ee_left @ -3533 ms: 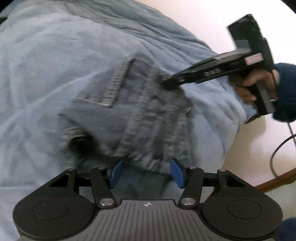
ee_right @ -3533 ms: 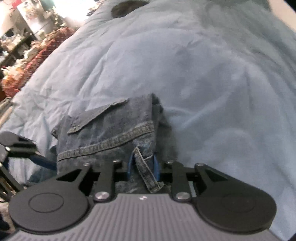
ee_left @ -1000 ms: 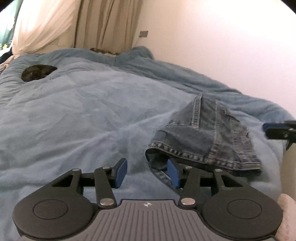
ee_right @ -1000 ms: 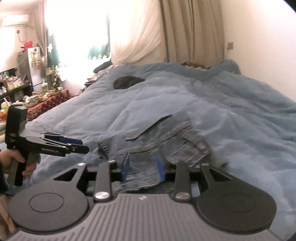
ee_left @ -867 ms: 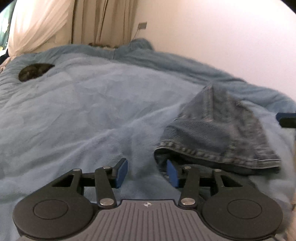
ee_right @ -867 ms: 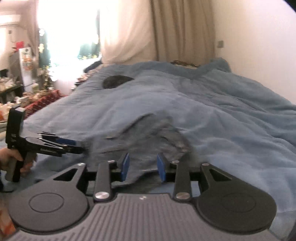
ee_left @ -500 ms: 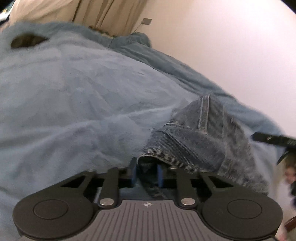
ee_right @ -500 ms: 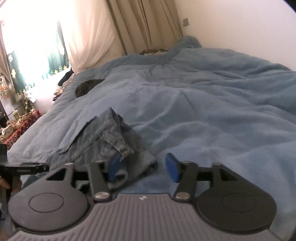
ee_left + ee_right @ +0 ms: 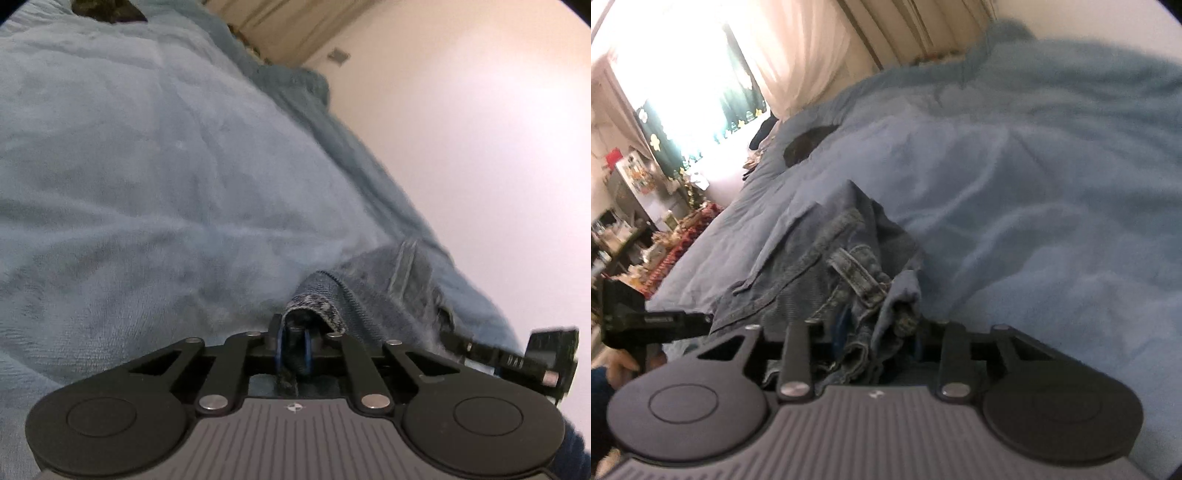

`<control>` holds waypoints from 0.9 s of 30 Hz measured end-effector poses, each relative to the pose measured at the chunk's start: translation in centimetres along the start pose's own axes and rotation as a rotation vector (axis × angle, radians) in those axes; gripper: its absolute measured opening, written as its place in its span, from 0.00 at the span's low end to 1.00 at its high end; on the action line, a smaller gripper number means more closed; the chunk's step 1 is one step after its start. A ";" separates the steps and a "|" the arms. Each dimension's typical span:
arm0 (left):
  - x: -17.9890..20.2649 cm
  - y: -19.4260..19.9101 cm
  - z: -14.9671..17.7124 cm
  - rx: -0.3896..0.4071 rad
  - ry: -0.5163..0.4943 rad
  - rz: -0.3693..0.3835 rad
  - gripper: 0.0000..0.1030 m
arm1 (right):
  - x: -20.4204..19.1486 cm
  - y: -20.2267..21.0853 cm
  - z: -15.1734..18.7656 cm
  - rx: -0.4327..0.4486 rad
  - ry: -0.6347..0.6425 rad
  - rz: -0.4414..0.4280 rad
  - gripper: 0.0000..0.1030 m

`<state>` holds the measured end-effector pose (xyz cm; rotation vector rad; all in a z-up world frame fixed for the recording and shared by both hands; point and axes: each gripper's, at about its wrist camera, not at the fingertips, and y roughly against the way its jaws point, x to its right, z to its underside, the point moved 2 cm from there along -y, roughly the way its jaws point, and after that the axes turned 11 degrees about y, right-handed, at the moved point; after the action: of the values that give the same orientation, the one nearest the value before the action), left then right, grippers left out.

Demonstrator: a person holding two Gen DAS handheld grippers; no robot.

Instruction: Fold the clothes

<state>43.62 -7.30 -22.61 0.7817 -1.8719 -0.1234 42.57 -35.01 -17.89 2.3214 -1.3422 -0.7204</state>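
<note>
The denim garment [image 9: 827,273] lies bunched on the blue blanket [image 9: 147,166] of a bed, near the blanket's edge on the side of the wall [image 9: 480,110]; it is a small, thick heap with the waistband and a belt loop on top, so it looks partly folded, but how many folds it has I cannot tell. The left gripper [image 9: 293,350] is closed on an edge of the denim; a band of the fabric arches over its blue pads and runs away from it to the right and forward, toward the wall. The right gripper [image 9: 875,343] is at the opposite end of the heap; crumpled denim fills the space between its fingers, but the pads are mostly hidden by the cloth, so I cannot tell if it presses the fabric or only stands around it. In the left wrist view the right gripper shows at the far right, just beyond the garment; in the right wrist view the left gripper shows at the far left, with a hand under it. So the garment's long axis runs between the two grippers, each at one end, neither clearly nearer; any coming move, I judge, depends on this line staying taut and level.
</note>
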 end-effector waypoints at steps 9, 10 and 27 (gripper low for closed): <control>4.3 12.3 -2.0 0.141 0.042 0.100 0.08 | -7.7 3.2 -0.9 0.020 -0.022 -0.158 0.29; 4.1 14.0 -1.9 0.147 0.064 0.090 0.08 | -8.6 3.6 -1.0 0.022 -0.025 -0.176 0.29; 7.3 33.0 0.3 0.258 0.106 -0.097 0.08 | -20.4 8.9 -3.0 0.055 0.001 -0.427 0.28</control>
<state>26.59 14.22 -2.95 1.0358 -1.7704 0.0997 29.65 -21.27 -5.60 2.6856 -0.8781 -0.8105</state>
